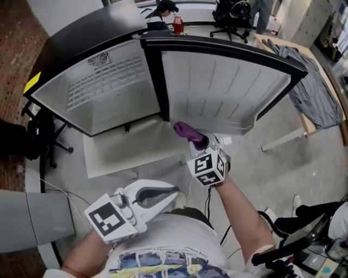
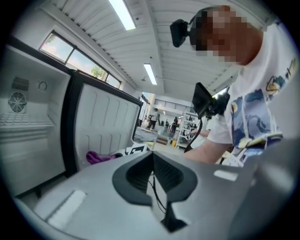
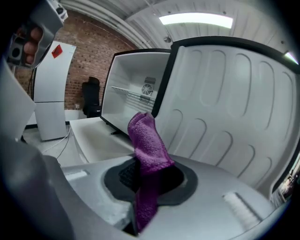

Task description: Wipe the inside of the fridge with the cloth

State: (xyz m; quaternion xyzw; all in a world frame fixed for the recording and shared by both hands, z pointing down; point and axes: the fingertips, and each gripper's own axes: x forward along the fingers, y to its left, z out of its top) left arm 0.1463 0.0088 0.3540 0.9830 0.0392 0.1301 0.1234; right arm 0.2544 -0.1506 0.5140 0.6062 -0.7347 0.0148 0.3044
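Closest in, the left gripper (image 1: 173, 194) hangs low by the person's shirt (image 1: 163, 244) with its jaws pressed together and nothing between them. Its own view shows the dark pads (image 2: 140, 173) meeting flat. A bit further out, the right gripper (image 1: 200, 142) is pinching the purple cloth (image 1: 185, 130); the cloth sticks up out of the jaws in a bunched wad and a tail of it hangs down below the pads. The cloth is just in front of the bottom edge of the open fridge door (image 1: 217, 92), not inside the fridge (image 1: 109, 103), and I can't tell if it's touching the door. The door swings off to the right, its ribbed white liner facing the person. The white compartment is on the left, with a wire shelf (image 1: 103, 81) and a round fan vent (image 1: 98, 59) at the back. The fridge sits on a pale flat board (image 1: 125, 152) on the floor. Way back there's a black office chair (image 1: 234, 13) and grey fabric (image 1: 310, 81) draped over a wooden tabletop (image 1: 305, 124).
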